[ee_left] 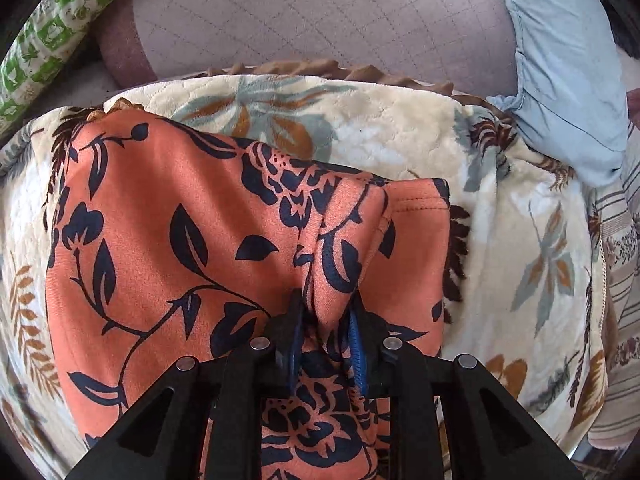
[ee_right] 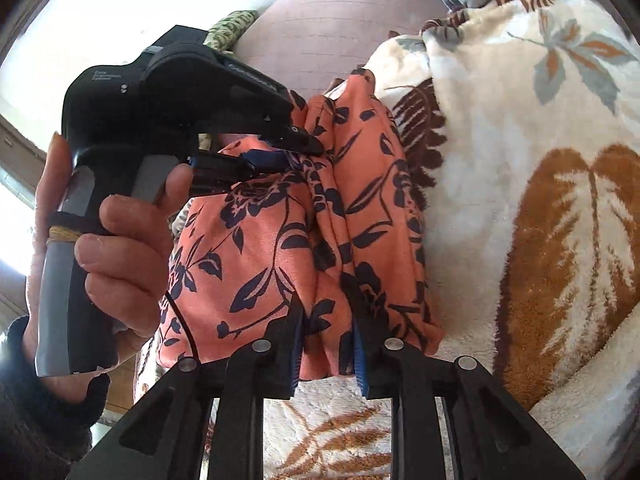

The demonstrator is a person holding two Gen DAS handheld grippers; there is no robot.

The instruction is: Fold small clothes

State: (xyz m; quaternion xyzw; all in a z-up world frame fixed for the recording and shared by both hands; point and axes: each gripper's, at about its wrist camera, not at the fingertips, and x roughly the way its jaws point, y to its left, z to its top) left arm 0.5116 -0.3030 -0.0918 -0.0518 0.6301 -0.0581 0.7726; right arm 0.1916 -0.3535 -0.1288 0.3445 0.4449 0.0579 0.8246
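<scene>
Left wrist view shows our left claw (ee_left: 326,320) closed down on a bunched pleat of the orange garment with the dark navy floral print (ee_left: 180,240), the blue-padded fingers narrow, with cloth gathered between them. We judge the pinch is taken at an edge so the cloth can be lifted and carried over for a fold. The garment lies spread on the cream plush blanket with grey and rust leaf patterns (ee_left: 380,128), its stitched hem (ee_left: 420,202) reaching toward the blanket's right side, while the far edge sits short of the brown frilled trim (ee_left: 320,68). Right wrist view shows our right claw (ee_right: 326,340) likewise clamped on a gathered fold of the same garment at its near edge, with the left claw (ee_right: 296,148), held in the person's hand (ee_right: 120,232), gripping the opposite end, so the cloth hangs stretched between the two. Bare blanket lies open to the right, giving room to lay the fold down; the pale blue cushion (ee_left: 560,60) and the mauve quilted cushion (ee_left: 320,12) bound the far side.
</scene>
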